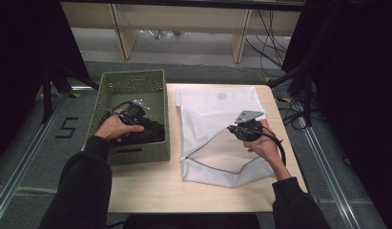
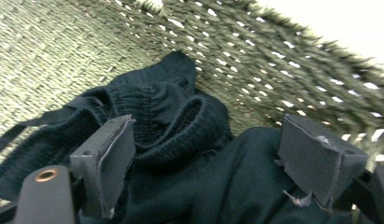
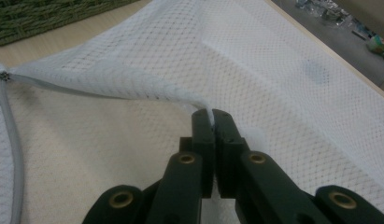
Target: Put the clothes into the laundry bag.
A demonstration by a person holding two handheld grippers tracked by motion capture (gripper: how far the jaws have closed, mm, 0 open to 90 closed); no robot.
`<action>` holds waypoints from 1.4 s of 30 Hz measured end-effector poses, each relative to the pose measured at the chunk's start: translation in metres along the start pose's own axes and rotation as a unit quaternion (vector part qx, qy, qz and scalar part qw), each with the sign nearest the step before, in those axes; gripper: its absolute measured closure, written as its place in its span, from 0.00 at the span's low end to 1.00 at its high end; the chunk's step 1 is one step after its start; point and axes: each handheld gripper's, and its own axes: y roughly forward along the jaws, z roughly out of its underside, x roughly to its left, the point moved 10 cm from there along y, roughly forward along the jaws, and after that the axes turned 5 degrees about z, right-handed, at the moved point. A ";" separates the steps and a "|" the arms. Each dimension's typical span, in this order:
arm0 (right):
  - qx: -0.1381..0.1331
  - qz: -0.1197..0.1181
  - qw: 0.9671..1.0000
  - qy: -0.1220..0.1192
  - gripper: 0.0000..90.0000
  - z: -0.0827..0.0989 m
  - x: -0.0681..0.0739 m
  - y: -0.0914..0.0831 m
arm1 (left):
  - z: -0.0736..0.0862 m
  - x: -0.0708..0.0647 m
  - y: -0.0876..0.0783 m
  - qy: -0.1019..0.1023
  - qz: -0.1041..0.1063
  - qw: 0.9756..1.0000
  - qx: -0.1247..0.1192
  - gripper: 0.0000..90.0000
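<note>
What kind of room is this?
Probably a lab or workshop set up for recording laundry chores: a small wooden table, loose cables on the floor behind it, and a taped number five marking the floor.

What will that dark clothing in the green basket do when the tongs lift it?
The dark clothing lies crumpled in soft folds, so it will probably droop and hang floppy. Its ribbed knit looks grippy, unlikely to slip. A loose strap may trail and could snag the woven basket.

A crumpled black knitted garment [image 2: 171, 140] with ribbed cuffs lies heaped inside a green woven basket [image 1: 115, 88]. Beside it, a white mesh laundry bag [image 1: 217, 129] lies flat on the table (its zipped edge lifted open).
</note>
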 end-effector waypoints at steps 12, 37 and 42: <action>-0.002 0.001 1.000 -0.013 1.00 0.000 -0.001 0.002 | 0.028 0.024 0.052 0.004 -0.049 0.992 0.115 0.10; 0.003 0.000 1.000 -0.013 0.99 0.002 0.000 0.004 | 0.026 0.051 0.053 -0.093 -0.096 0.990 0.052 0.09; 0.005 0.001 1.000 -0.011 0.99 0.003 0.001 0.003 | 0.033 0.050 0.060 -0.113 -0.075 0.988 0.072 0.00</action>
